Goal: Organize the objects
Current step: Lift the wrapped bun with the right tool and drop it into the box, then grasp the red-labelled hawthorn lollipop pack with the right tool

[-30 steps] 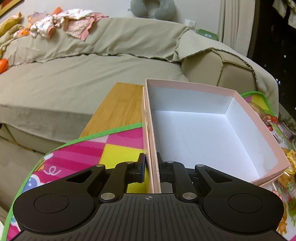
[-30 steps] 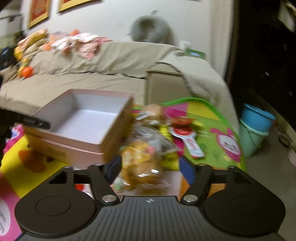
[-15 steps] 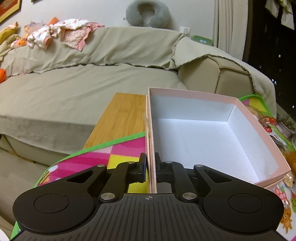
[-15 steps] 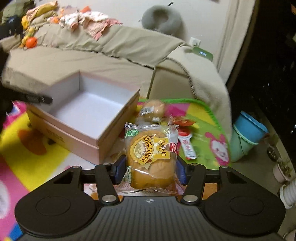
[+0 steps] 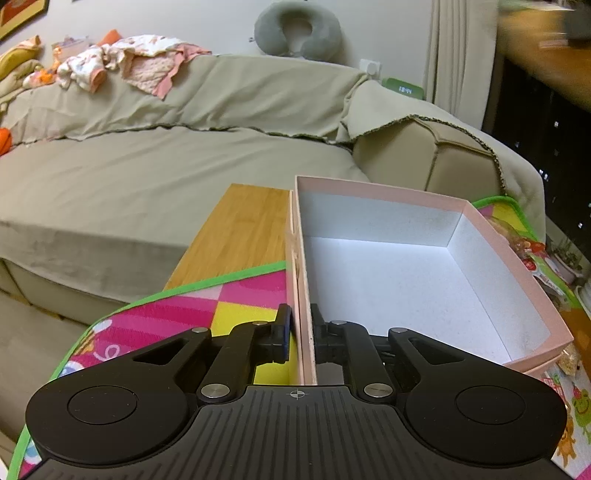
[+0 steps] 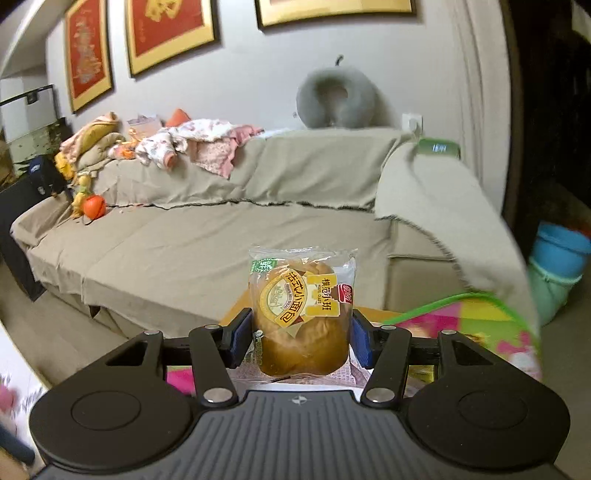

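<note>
In the left wrist view my left gripper [image 5: 300, 334] is shut on the near left wall of an open pink box [image 5: 476, 218] with a white, empty inside. The box stands on a colourful play mat [image 5: 221, 310]. In the right wrist view my right gripper [image 6: 302, 339] is shut on a clear packet holding a brown bread bun [image 6: 303, 314] with a yellow label, held upright in the air in front of the sofa. The box is not visible in the right wrist view.
A beige covered sofa [image 5: 147, 177] with clothes [image 5: 125, 66] and a grey neck pillow [image 5: 299, 29] fills the background. A wooden tabletop [image 5: 243, 225] lies beside the box. More snack packets [image 5: 532, 258] lie right of the box. Blue buckets [image 6: 557, 258] stand at right.
My right gripper closed on the bread packet and lifted it, tilting up so the view now faces the sofa and wall. My left gripper stays clamped on the box wall.
</note>
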`<state>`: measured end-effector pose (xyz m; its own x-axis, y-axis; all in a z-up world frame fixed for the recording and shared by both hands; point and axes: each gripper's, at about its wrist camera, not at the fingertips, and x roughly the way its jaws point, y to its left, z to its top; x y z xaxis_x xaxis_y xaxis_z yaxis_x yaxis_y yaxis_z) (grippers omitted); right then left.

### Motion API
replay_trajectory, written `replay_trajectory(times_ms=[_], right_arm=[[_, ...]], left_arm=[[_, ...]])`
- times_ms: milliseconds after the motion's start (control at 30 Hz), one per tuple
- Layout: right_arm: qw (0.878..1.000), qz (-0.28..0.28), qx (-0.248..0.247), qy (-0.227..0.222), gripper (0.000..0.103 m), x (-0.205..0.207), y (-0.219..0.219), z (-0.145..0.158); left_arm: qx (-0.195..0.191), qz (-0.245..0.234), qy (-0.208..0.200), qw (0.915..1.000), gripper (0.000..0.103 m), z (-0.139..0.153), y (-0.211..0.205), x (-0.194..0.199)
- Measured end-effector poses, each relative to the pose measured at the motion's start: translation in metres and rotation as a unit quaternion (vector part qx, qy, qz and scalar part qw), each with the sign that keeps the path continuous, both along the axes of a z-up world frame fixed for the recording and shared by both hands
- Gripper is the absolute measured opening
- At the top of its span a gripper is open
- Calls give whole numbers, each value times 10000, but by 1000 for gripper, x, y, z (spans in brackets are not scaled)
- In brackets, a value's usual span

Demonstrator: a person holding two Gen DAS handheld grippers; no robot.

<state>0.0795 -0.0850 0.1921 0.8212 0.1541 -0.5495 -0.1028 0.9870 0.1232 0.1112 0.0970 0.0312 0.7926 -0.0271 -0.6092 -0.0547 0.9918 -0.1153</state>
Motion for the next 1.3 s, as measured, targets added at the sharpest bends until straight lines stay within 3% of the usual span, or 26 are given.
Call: replay_trajectory(times_ms=[133, 267, 433, 633, 800, 933, 1167, 1233, 1300], right_arm=[[9980, 145, 333, 510, 57, 51, 24, -46], [9938, 183, 812, 735, 57, 51, 13, -68], [9989, -154, 306, 311, 57, 16, -28, -66], [9979, -523, -321, 218, 62, -33, -78, -80], [9956, -464, -531, 612, 64, -59, -88, -118], [9930, -71, -719, 933, 64, -72, -74, -149], [9909, 99, -616, 1194, 64, -60, -65, -181], [9896, 24, -683, 1269, 50, -56, -66, -186], [9902, -50, -553, 1283, 49, -56, -71, -188]], left_arm=[[-3, -27, 10, 10000, 12, 0, 0, -2], [-34, -114, 47, 9999, 13, 1, 2, -4], [-55, -88, 36, 9999, 13, -1, 4, -5], [-73, -71, 53, 9999, 13, -1, 4, -7], [-24, -106, 125, 9999, 13, 2, 3, -9], [-37, -108, 182, 9998, 13, 3, 3, -9], [-5, -108, 217, 9997, 13, 4, 2, -7], [-6, -114, 222, 9997, 13, 4, 2, -7], [-4, -113, 219, 9997, 13, 4, 2, -7]])
